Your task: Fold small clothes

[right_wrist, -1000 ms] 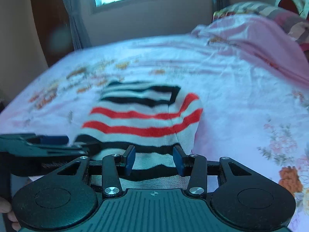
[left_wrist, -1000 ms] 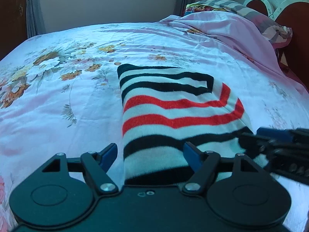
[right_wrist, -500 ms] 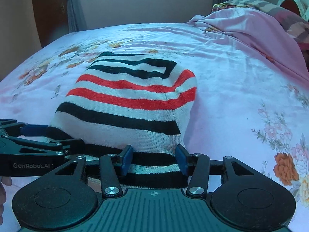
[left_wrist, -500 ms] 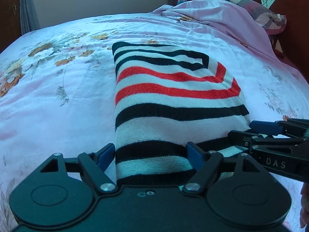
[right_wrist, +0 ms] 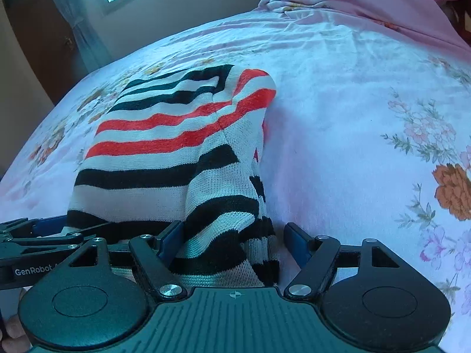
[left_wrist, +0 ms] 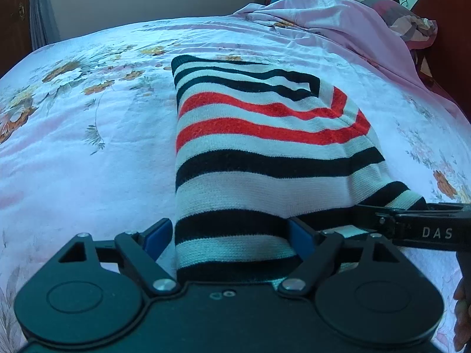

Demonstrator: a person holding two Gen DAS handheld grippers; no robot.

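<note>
The striped garment [left_wrist: 265, 147] lies folded on the flowered bedspread [left_wrist: 88, 147], its near hem reaching in between both grippers. The left gripper [left_wrist: 229, 235] has just been opening: its jaws stand spread, with the hem between them; the right-hand pad seems to brush the cloth, but nothing is pinched. The right gripper [right_wrist: 232, 235] has just been opening too, and its jaws are wide, the knit bunched against the left pad [right_wrist: 172, 235] and clear of the right one. On that side the garment's edge stands up in a loose ridge rather than lying flat. The main risk, as I judge it, is that a pad catches the knit as the grippers pull away, dragging the top layer and undoing the fold. The raised ridge could also slump sideways and leave the stack crooked.
</note>
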